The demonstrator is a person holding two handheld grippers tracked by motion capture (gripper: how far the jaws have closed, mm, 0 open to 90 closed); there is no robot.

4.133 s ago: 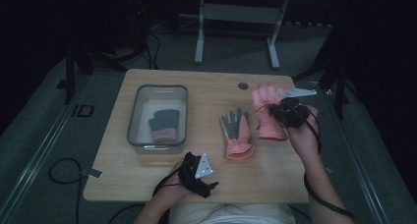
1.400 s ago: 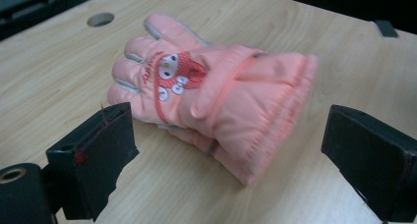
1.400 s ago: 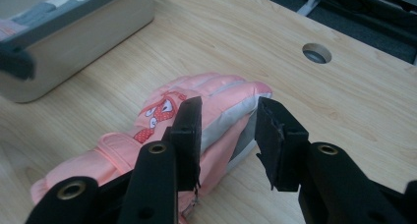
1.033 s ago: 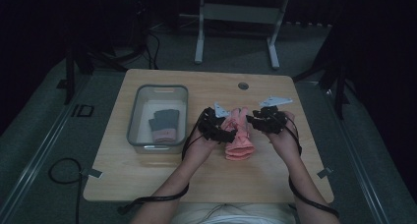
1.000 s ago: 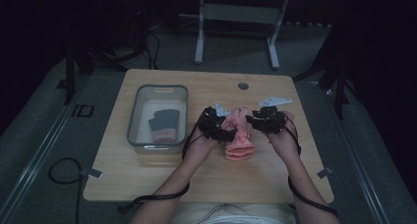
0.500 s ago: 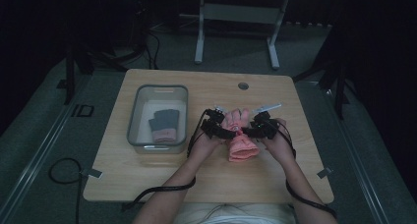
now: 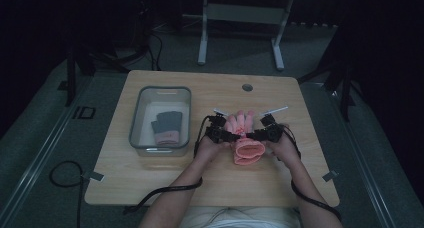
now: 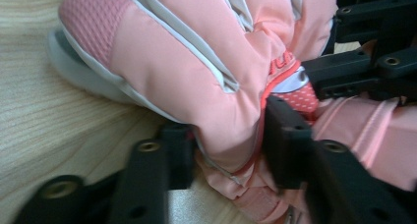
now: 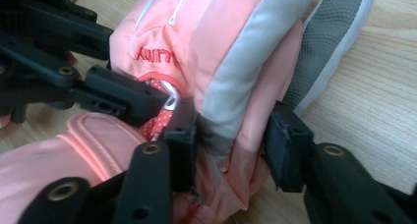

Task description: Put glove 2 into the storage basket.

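Observation:
Two pink ski gloves (image 7: 248, 149) lie stacked at the table's middle, fingers pointing away from me. My left gripper (image 7: 231, 134) grips the pile from its left and my right gripper (image 7: 252, 134) from its right, tips almost meeting. In the left gripper view the left gripper (image 8: 231, 145) pinches a fold of the pink glove (image 8: 187, 62); its jaws have just been closing on it. In the right gripper view the right gripper (image 9: 233, 140) squeezes the pink and grey glove (image 9: 236, 62), its jaws also just closing. A grey grippy palm (image 9: 334, 42) shows underneath.
A clear plastic bin (image 7: 137, 123) stands on the left half of the wooden table (image 7: 150, 183) and holds a dark grey glove with a pink cuff (image 7: 166, 127). A round cable hole (image 7: 247, 87) sits near the far edge. Cables trail off the front edge.
Both hands have sunk and drawn toward each other, bringing the pink gloves onto the table. Four seconds ago the gloves lay side by side and the left gripper rested at the front edge.

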